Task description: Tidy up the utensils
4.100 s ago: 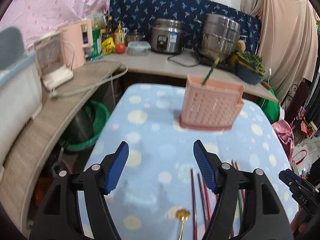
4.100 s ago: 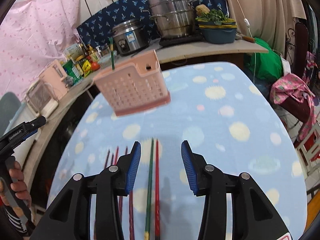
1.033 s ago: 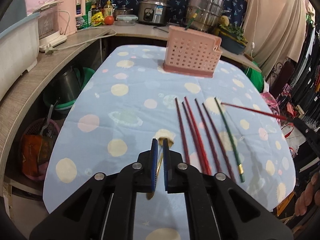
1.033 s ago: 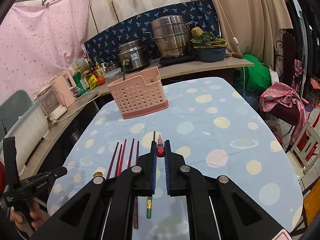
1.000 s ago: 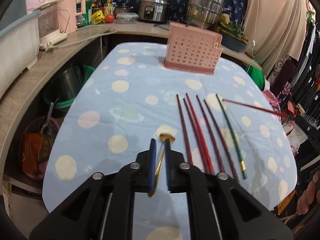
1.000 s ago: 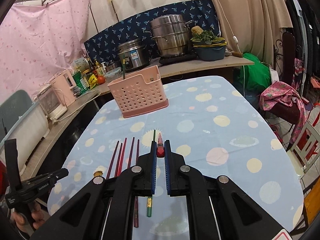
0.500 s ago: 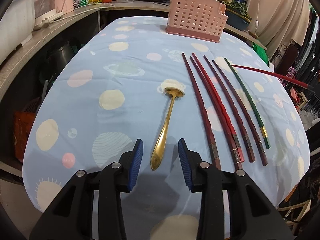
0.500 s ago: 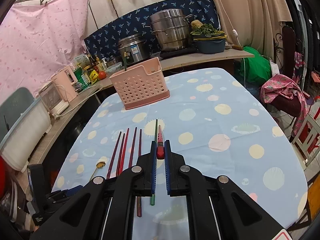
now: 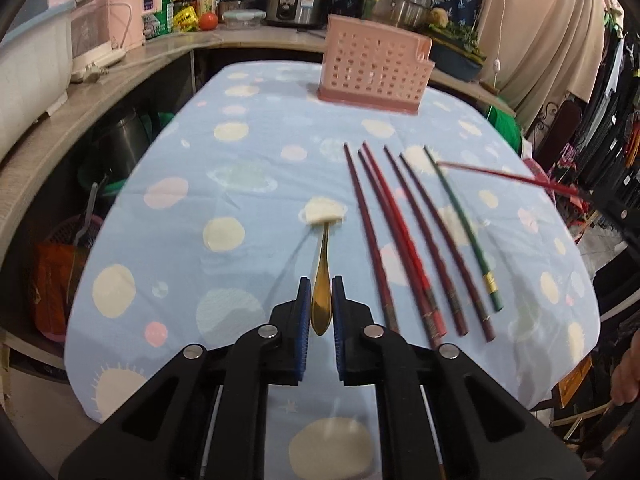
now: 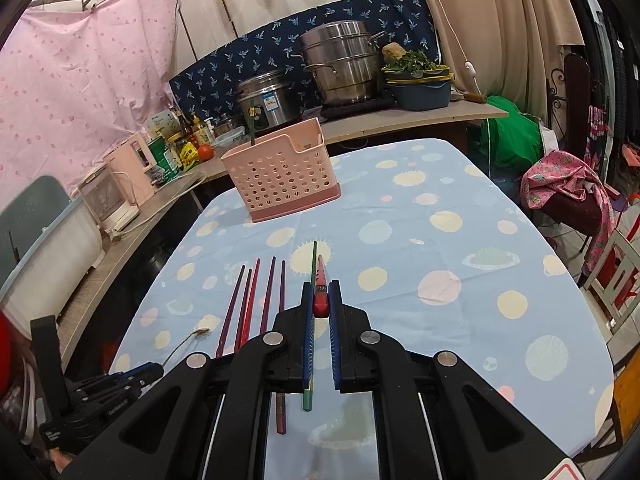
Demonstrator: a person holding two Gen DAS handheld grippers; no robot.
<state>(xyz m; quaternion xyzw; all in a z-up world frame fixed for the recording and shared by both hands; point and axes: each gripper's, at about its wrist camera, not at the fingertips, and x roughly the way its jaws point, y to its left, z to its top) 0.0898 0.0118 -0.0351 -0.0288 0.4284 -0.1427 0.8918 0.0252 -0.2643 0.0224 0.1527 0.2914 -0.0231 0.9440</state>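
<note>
A golden spoon (image 9: 323, 276) lies on the blue dotted tablecloth (image 9: 240, 168), bowl end away from me. My left gripper (image 9: 321, 288) is closing, its blue pads against both sides of the spoon's handle. To the right lie several dark red chopsticks (image 9: 400, 236) and a green chopstick (image 9: 464, 228). My right gripper (image 10: 321, 292) is shut on a red chopstick (image 10: 320, 280), held above the cloth and pointing toward the pink perforated basket (image 10: 280, 172). That basket (image 9: 372, 68) stands at the far end with one green stick (image 10: 253, 128) upright in it.
A wooden counter (image 9: 120, 76) curves along the left and back with a rice cooker (image 10: 260, 98), steel steamer pot (image 10: 344, 68), bottles and a pink appliance (image 9: 128, 12). A chair with pink cloth (image 10: 568, 188) stands off the table's right edge.
The left gripper opened wide, came down over the spoon's handle and closed on it. The right gripper stayed shut on the red chopstick, nearly still.
</note>
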